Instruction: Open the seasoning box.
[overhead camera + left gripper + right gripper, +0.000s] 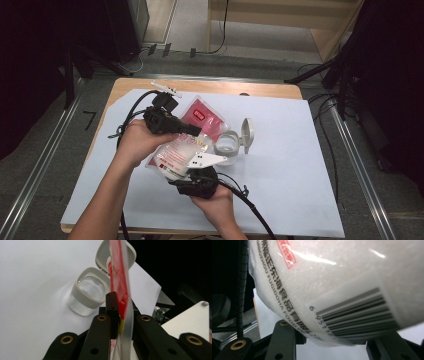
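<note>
A plastic bag of white granules point(172, 152), with a red printed top point(202, 116), is held up between both grippers above the white sheet. My left gripper point(189, 131) is shut on the bag's flat red edge point(120, 285), which I see edge-on between its jaws. My right gripper point(194, 174) comes from below and holds the bag's full lower end. In the right gripper view the barcode side of the bag point(342, 290) bulges between the two fingers point(284, 340) and hides their tips. A clear container point(227, 145) with its flip lid point(247, 132) open stands just right of the bag.
A white sheet point(300, 180) covers most of the wooden table point(270, 90). Cables trail from both grippers over the left side and the front edge. Dark stands and cables surround the table on the floor. In the left gripper view the open container point(87, 293) stands close ahead.
</note>
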Demonstrator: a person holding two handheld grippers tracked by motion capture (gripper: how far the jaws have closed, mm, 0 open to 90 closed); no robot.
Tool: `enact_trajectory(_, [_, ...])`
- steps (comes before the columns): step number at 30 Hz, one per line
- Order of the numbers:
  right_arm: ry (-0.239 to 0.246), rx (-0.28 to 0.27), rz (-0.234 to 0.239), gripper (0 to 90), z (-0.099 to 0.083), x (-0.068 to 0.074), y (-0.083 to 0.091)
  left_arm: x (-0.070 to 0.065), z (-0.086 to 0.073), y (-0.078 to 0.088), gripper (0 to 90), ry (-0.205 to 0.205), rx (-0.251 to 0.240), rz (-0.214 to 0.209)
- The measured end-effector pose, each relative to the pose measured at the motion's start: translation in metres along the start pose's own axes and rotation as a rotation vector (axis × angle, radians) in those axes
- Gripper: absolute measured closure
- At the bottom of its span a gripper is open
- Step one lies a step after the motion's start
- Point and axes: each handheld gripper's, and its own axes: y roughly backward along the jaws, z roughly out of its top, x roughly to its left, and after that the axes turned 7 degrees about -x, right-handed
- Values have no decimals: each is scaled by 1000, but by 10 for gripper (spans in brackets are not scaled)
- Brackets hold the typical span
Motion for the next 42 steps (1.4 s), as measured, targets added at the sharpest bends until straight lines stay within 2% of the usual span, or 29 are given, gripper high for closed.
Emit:
enact_trajectory(3, [-10,-7,0,575,0,0,1,0,0,-2,839,3,9,2])
enact_trajectory(5, [-59,-24,26,579,-2,-4,2,1,-1,-2,822,-3,33,14])
enact_trajectory(6, [-59,-24,26,579,-2,-4,2,1,-1,-2,820,-3,33,14])
enact_trajectory(7, [-79,-33,36,579,-3,-5,3,3,-2,-4,820,11,32,-4])
enact_trajectory(11, [-106,-37,49,580,-3,-6,4,4,-4,-7,800,33,63,-15])
enact_trajectory(15, [-120,-41,56,580,-5,-8,3,4,-4,-5,771,15,79,-5])
enact_trajectory(16, [-144,-50,73,579,-5,-9,4,3,-5,-4,767,15,80,4])
enact_trajectory(19, [-138,-50,72,579,-5,-9,4,3,-5,-4,785,6,102,20])
enact_trajectory(20, [-123,-43,58,578,-5,-7,3,4,-5,-5,817,20,113,15])
enact_trajectory(25, [-92,-31,27,565,-4,-5,4,4,-4,-6,877,36,98,5])
enact_trajectory(26, [-70,-17,5,519,-1,-3,3,2,-3,-6,883,31,98,22])
enact_trajectory(27, [-70,-17,5,519,-1,-3,3,2,-3,-6,885,31,98,22])
enact_trajectory(28, [-45,-10,-19,486,0,0,1,0,-2,-7,889,43,94,49])
enact_trajectory(31, [-20,-7,-44,482,2,5,0,-3,-1,-8,895,56,92,62])
enact_trajectory(34, [15,21,-74,536,4,11,-4,-9,-1,-13,895,62,128,77])
enact_trajectory(35, [11,27,-74,573,3,12,-4,-9,-1,-13,892,57,133,76])
enact_trajectory(39, [-34,16,-43,601,2,9,-3,-7,0,-12,856,52,127,43])
enact_trajectory(40, [-43,10,-35,604,2,8,-2,-6,0,-11,839,74,127,29])
enact_trajectory(41, [-61,5,-19,607,2,6,-2,-4,0,-9,815,77,139,17])
enact_trajectory(42, [-75,1,-7,609,1,5,-2,-5,-1,-8,809,83,120,25])
